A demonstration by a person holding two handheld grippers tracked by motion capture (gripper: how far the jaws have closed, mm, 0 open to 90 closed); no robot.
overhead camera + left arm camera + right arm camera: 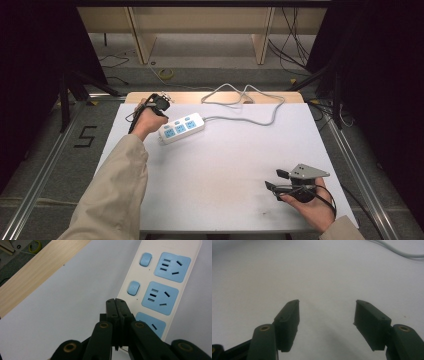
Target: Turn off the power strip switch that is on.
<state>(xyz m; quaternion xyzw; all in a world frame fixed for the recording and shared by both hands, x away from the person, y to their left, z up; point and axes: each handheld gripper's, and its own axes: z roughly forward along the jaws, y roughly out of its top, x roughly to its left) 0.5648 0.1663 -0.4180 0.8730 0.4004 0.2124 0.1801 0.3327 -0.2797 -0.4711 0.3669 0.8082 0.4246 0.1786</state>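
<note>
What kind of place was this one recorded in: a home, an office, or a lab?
Most likely a lab or recording workspace. A white table stands in a metal frame, dark curtains hang at both sides, loose cables lie on the floor behind, and only a power strip lies on the table.

Beige sleeves (117, 192) — black jaws, brass-ringed screws (70, 347).

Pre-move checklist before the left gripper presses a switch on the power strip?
1. Left gripper fingers shut to a single tip: ok.
2. Tip over the power strip, near its blue switches: ok.
3. Tip touching a switch: cannot tell.
4. Strip flat on the white table: ok.
5. Strip's cord away from the tip: ok.
6. Right gripper open, holding nothing, far from the strip: ok.
</note>
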